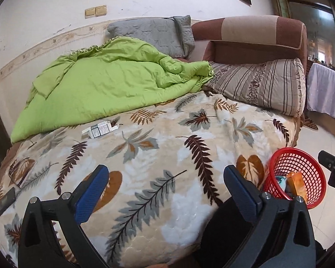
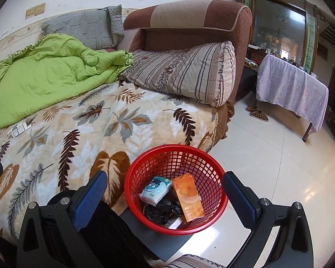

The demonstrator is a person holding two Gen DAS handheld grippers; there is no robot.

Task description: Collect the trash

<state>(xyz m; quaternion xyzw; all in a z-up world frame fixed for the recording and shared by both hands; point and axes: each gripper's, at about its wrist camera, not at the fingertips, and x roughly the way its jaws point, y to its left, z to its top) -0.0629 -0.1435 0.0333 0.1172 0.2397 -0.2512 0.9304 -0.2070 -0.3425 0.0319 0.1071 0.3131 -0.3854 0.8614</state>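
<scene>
A small white printed box (image 1: 99, 129) lies on the leaf-patterned blanket (image 1: 156, 138) beside the edge of a green quilt (image 1: 105, 87); it also shows as the white box (image 2: 20, 129) at the far left of the right wrist view. My left gripper (image 1: 166, 174) hovers open and empty over the near part of the bed, well short of the box. A red mesh basket (image 2: 174, 147) stands beside the bed, holding an orange carton (image 2: 187, 197), a tissue pack (image 2: 155, 189) and a crumpled black bag (image 2: 160, 210). My right gripper (image 2: 165, 176) stands open above the basket, holding nothing.
A striped pillow (image 2: 185, 73), a grey pillow (image 2: 82, 30) and a brown upholstered headboard (image 2: 189, 20) are at the bed's far end. A flat dark object (image 1: 4, 203) lies on the bed's left edge. A lilac-covered table (image 2: 292, 89) and slippers (image 2: 256, 112) stand on the tiled floor.
</scene>
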